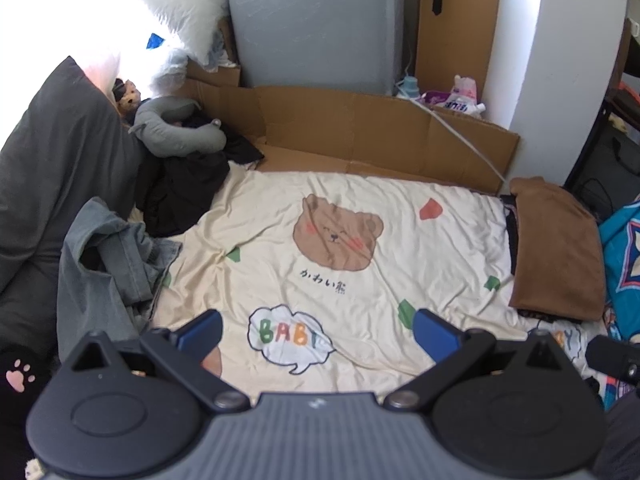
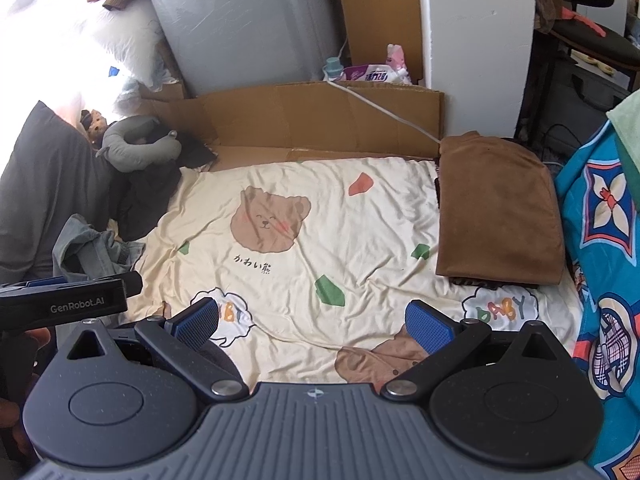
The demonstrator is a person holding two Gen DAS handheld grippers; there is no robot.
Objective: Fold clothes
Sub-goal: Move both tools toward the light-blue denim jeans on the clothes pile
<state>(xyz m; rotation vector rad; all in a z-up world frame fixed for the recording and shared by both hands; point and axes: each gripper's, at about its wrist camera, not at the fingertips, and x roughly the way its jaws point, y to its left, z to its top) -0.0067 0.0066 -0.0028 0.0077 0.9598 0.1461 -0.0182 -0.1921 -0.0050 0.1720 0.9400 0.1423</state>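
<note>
Left gripper (image 1: 316, 330) and right gripper (image 2: 312, 320) are held wide apart, nothing gripped. Folded brown garment (image 2: 496, 216) is laid at bedsheet (image 2: 320, 240) edge.

Folded brown fleece garment (image 2: 496, 216): covers a dark item beneath, only a thin edge showing, kind cannot be told. Crumpled grey-blue denim garment (image 1: 108, 264): lower part hidden behind the gripper body. Turquoise patterned quilt (image 2: 600, 240): cut off at right edge. Small labelled pouch (image 2: 370, 75): print too small to read.
</note>
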